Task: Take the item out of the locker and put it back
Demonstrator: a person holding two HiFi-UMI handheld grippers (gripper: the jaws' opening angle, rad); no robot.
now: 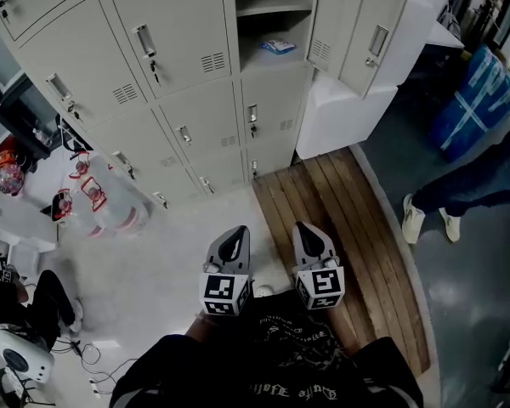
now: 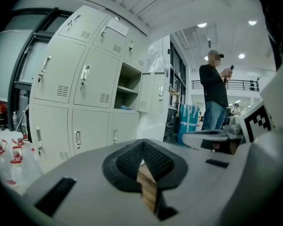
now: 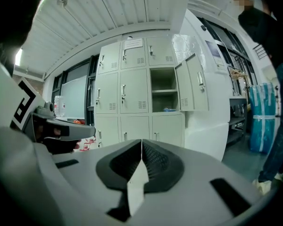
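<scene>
The item (image 1: 278, 47), a small blue-and-white packet, lies on a shelf (image 1: 257, 58) of the one locker whose door (image 1: 361, 32) hangs open, so it can be reached without working any latch. Both tongs are well apart from it, held side by side, low in front of the person. The left tongs (image 1: 235, 235) and right tongs (image 1: 311, 230) each have their jaws pressed together on nothing, likely a carrying posture, since nothing needs gripping until the shelf is near.
</scene>
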